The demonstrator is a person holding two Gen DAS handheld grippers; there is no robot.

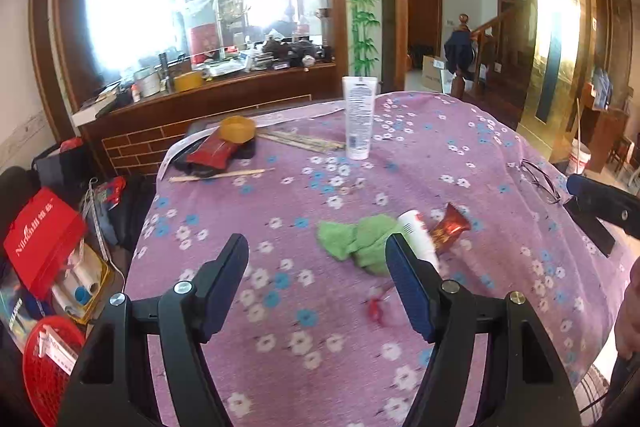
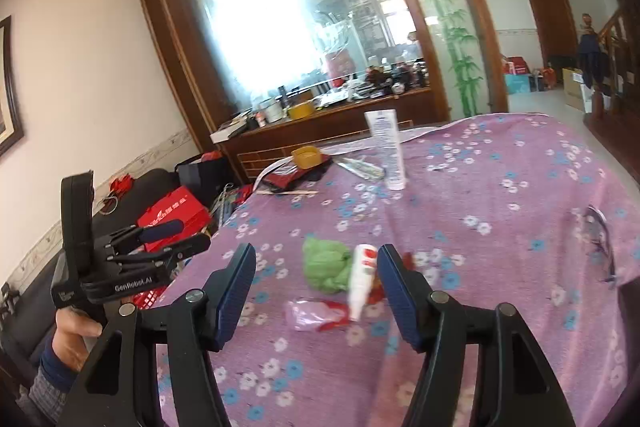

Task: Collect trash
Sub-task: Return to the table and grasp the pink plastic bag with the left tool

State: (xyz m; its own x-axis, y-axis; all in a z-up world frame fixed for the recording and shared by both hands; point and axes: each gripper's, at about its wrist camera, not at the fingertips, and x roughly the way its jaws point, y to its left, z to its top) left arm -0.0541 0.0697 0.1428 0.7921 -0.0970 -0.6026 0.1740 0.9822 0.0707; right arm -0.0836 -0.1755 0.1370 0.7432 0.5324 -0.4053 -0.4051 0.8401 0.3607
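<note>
Trash lies together on the purple flowered tablecloth (image 1: 460,147): a crumpled green wad (image 1: 352,239), a small white bottle (image 1: 416,233) on its side, a red-gold wrapper (image 1: 450,227) and a pink-red plastic wrapper (image 1: 378,305). My left gripper (image 1: 316,251) hangs open above the cloth just in front of the wad, with nothing between its pads. In the right wrist view my right gripper (image 2: 316,253) is open too, short of the green wad (image 2: 326,265), white bottle (image 2: 362,277) and pink wrapper (image 2: 312,313). The left gripper (image 2: 192,233) shows at the table's left edge, held by a hand (image 2: 76,331).
A tall white tube (image 1: 359,115) stands at the back, beside a yellow ring (image 1: 238,129), a red packet (image 1: 212,151) and sticks (image 1: 222,175). Glasses (image 1: 540,181) lie at the right. Left of the table are a red box (image 1: 44,243) and red basket (image 1: 44,367).
</note>
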